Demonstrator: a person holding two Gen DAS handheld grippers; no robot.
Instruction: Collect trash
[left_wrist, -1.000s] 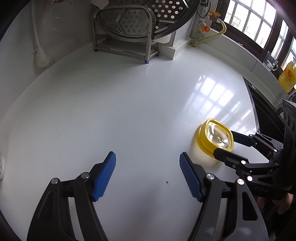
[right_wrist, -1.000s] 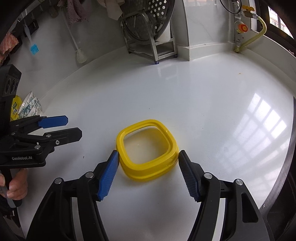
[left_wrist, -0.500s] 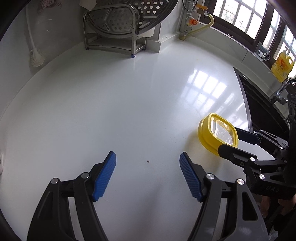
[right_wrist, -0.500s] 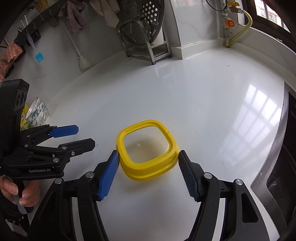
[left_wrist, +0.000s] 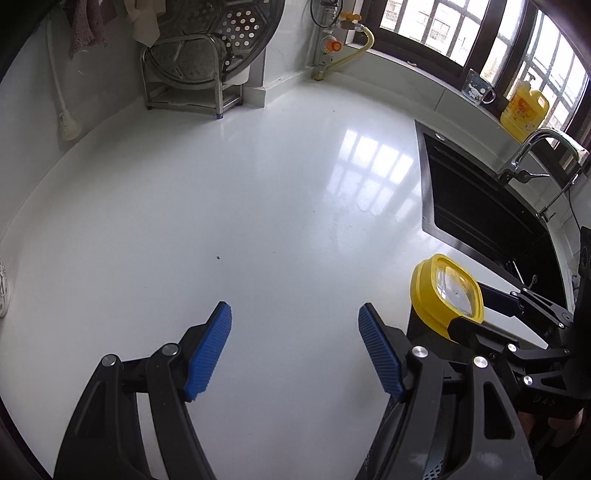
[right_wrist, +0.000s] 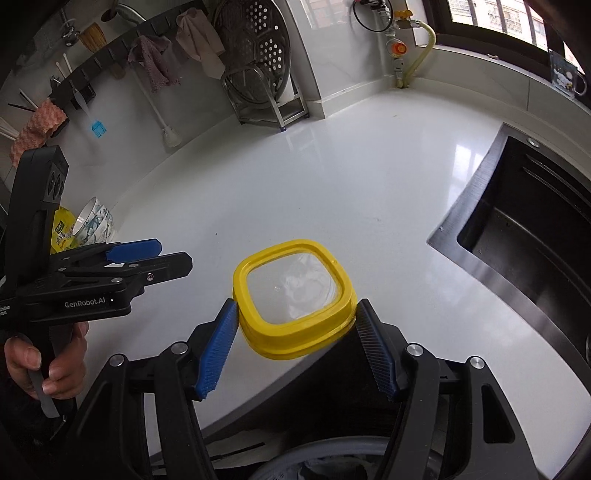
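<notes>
A yellow square lid (right_wrist: 293, 297) with a clear window is gripped between the blue pads of my right gripper (right_wrist: 295, 339), which holds it in the air over the front edge of the white counter (right_wrist: 332, 184). The lid also shows in the left wrist view (left_wrist: 445, 291) with the right gripper (left_wrist: 476, 310) closed around it. My left gripper (left_wrist: 293, 347) is open and empty above the counter (left_wrist: 258, 203); it shows in the right wrist view (right_wrist: 162, 254) to the left of the lid. The rim of a grey bin (right_wrist: 332, 454) lies below the right gripper.
A black sink (right_wrist: 524, 236) is set in the counter at right, with a tap (left_wrist: 535, 147) and a yellow bottle (left_wrist: 524, 110) behind it. A metal rack (left_wrist: 192, 74) with a steamer tray stands at the back. Bowls (right_wrist: 92, 221) and a yellow packet (right_wrist: 62, 229) sit at far left.
My right gripper has closed on the yellow lid, lifted it off the counter and drawn it back past the front edge. My left gripper has also pulled back, still open.
</notes>
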